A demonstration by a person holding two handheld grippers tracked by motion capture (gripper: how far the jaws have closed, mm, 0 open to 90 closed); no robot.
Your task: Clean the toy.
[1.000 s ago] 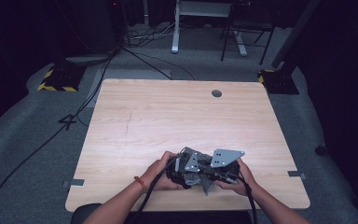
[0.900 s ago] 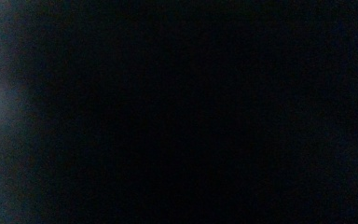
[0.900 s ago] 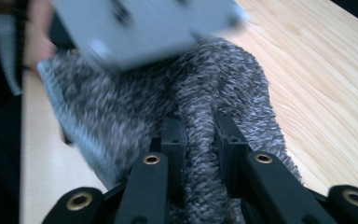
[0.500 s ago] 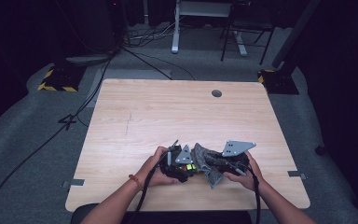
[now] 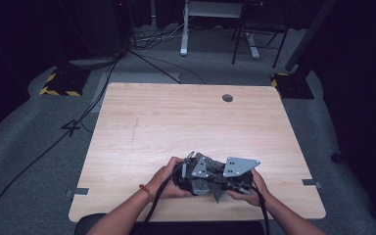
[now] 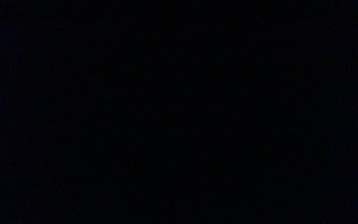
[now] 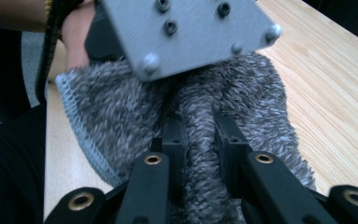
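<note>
Dark floor and cables ring a pale wooden table (image 5: 142,122), bare but for what the person works near its front edge. One grey fuzzy cloth (image 7: 121,112) sits there, bunched between two grippers held close together. In the right gripper view, the right gripper (image 7: 200,135) has its black jaws clamped on a raised fold of the cloth, the pile pinched tight between them. The left gripper (image 5: 192,172) lies just beyond, its grey plate over the cloth's far part; its jaws read as closed, and from the high view they seem to be pinching the cloth too, though the left gripper view is black and cannot confirm it.

Judging by this, the step in hand is gathering or folding the cloth — both ends taken up, nothing yet laid flat. The next move likely calls for keeping both pinches firm while drawing the hands apart or over — a loose grip would let the fold slip.

Count: one cloth, two grippers, one table.
</note>
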